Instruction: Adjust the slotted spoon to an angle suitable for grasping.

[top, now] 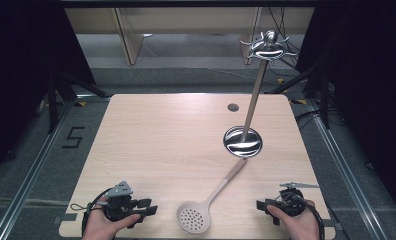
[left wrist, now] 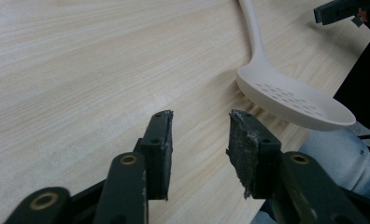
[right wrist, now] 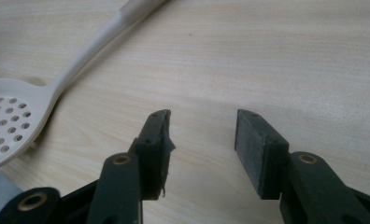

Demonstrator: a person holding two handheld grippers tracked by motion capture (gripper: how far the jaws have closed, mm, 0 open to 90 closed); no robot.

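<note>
The left gripper [top: 145, 210] is resting at the near edge of the table [top: 161, 135], its jaws standing apart with nothing between them. The right gripper [top: 262, 206] is sitting at the same edge toward the near right corner, jaws likewise parted and empty, pointing inward at the other.

Between the two grippers a slotted spoon [top: 206, 200] is lying flat, its perforated bowl close to the edge and nearer the left gripper, its handle running away toward the stand [top: 243, 141]. That stand's round metal base is sitting well ahead of the right gripper, its pole rising to a hooked top. Ahead of the left gripper, bare wood is stretching to the far edge.

The left gripper view is showing the spoon [left wrist: 290, 100] from the side, just right of its jaws, with the other gripper's tip [left wrist: 335, 11] beyond. The right gripper view is showing the spoon [right wrist: 15, 119] to its left, holes facing up.
</note>
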